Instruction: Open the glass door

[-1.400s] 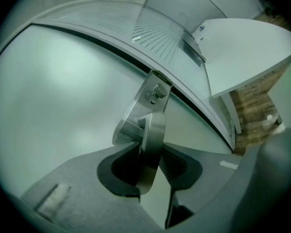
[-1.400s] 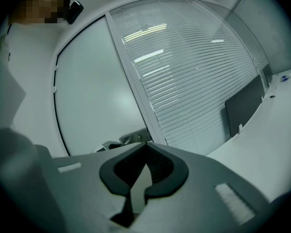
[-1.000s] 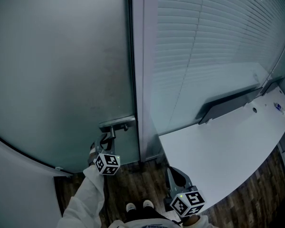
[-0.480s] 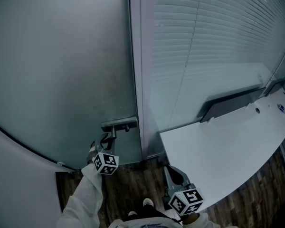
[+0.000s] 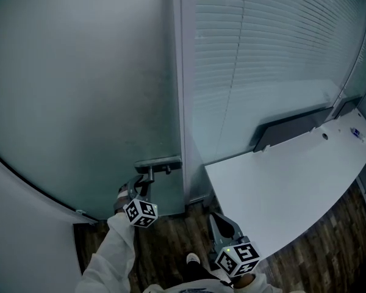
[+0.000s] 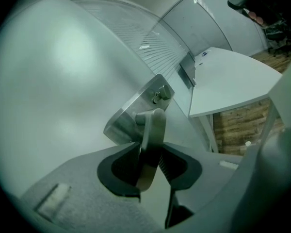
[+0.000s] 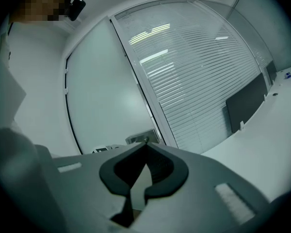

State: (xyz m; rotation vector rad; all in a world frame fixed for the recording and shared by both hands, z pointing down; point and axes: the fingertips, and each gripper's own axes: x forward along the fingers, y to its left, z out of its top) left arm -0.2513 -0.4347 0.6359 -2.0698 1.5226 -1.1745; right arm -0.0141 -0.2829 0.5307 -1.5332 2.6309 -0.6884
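Now our left gripper [image 6: 150,155] pinches the lever handle [image 6: 153,125] of the glass door [image 5: 79,102]. One jaw sits on each side of the lever's free end, which points back towards us from the metal lock plate [image 6: 136,103]. The handle is low on the door's right edge, just left of the pale frame post [image 5: 186,102]. Our right gripper [image 7: 145,147] has its jaws pressed together on nothing and hangs near us on the right, well apart from the door.

We judge slipping to be the main risk. The lever is smooth metal and the jaws hold it close to its tip, so a pull that is not in line with the grip could slide them off the end. The lever would then likely spring back before the latch frees. We cannot tell which way the door swings. If it comes towards us, its lower edge could meet our shoe [image 5: 193,259], which is close to the threshold. The idle right gripper is also close to the near edge of the bench [image 5: 280,188] and could knock it as we step.

We stand on a dark plank floor [image 5: 171,237]. The white bench curves away on the right, with a dark upright panel [image 5: 290,130] along its far edge. Slatted blinds [image 5: 262,54] fill the glass partition behind it, and the door itself is frosted.
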